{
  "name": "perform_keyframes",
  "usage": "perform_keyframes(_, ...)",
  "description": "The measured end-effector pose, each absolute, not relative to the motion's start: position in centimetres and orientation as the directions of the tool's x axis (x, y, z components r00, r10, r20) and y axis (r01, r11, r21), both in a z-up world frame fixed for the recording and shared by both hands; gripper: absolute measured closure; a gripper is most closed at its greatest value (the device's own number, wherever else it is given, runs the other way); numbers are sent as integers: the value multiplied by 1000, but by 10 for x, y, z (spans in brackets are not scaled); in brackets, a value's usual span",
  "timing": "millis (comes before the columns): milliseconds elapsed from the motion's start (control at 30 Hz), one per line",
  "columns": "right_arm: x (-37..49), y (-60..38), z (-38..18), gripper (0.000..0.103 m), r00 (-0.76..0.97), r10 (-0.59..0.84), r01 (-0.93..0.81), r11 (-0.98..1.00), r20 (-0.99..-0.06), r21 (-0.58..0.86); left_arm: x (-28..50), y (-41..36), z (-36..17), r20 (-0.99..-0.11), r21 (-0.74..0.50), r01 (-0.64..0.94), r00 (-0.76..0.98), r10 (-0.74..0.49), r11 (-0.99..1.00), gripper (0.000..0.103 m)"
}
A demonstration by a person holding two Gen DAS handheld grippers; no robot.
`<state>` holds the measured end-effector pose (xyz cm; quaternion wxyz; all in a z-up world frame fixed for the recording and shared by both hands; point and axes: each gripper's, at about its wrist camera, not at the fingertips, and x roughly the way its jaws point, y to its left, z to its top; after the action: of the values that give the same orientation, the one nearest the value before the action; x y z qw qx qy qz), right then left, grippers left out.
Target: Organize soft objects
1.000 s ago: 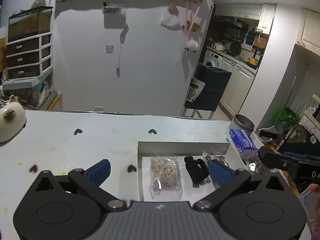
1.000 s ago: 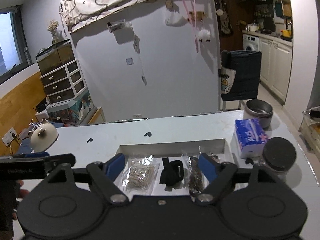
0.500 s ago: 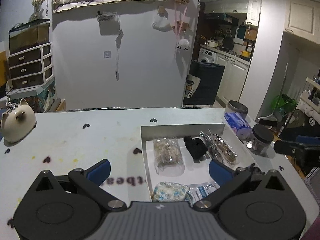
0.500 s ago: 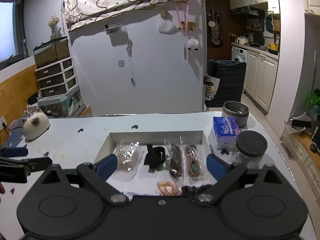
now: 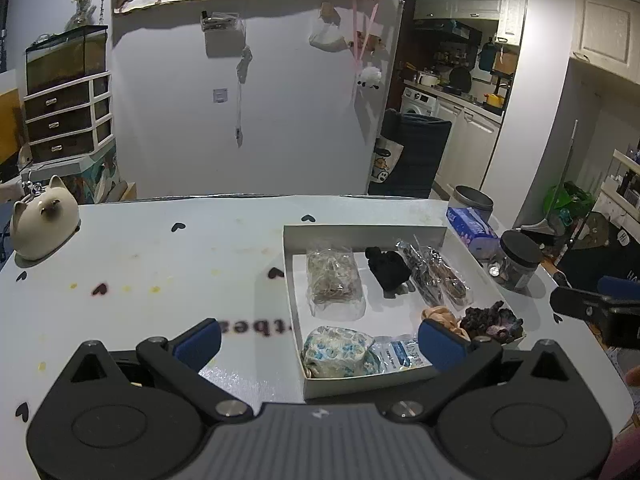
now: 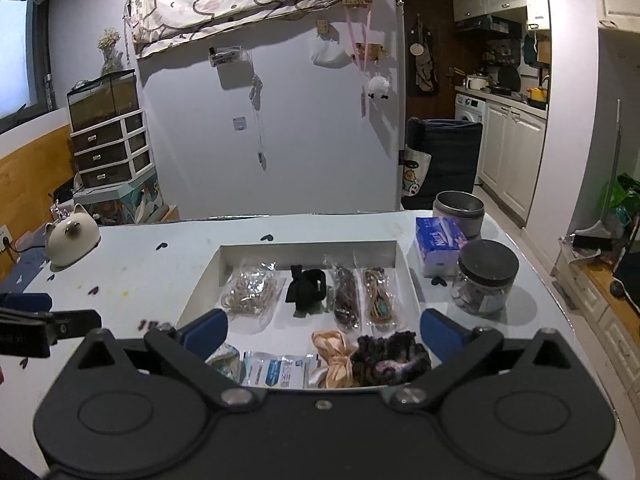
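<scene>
A white shallow box (image 5: pixel 362 233) (image 6: pixel 308 250) sits on the table. It holds a bag of rubber bands (image 5: pixel 333 280) (image 6: pixel 250 290), a black hair tie (image 5: pixel 388 267) (image 6: pixel 306 290), two bags of hair ties (image 6: pixel 360 294), an orange scrunchie (image 6: pixel 334 354), a dark purple scrunchie (image 5: pixel 490 318) (image 6: pixel 390 360), a blue-patterned fabric piece (image 5: pixel 336 350) and a sealed packet (image 6: pixel 276 370). My left gripper (image 5: pixel 320 342) is open and empty, above the box's near left corner. My right gripper (image 6: pixel 324 330) is open and empty, above the box's near edge.
A cat-shaped ceramic pot (image 5: pixel 42 222) stands at the table's far left. A tissue pack (image 6: pixel 438 242), a metal tin (image 6: pixel 458 208) and a black-lidded jar (image 6: pixel 486 276) stand right of the box. The table's right edge is near the jar.
Both grippers have pulled back and risen, so the box's near half with the scrunchies, fabric piece and packet has come into view. Both stay open and empty.
</scene>
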<state>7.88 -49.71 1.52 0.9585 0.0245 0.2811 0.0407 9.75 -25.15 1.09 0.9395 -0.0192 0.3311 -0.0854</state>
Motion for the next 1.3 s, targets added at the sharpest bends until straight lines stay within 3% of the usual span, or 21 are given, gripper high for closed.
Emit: perform_keyframes(1300, 80, -494, 6, 0, 835, 101, -73, 995, -540, 74, 99, -255, 9, -629, -81, 142, 761, -161, 987, 0)
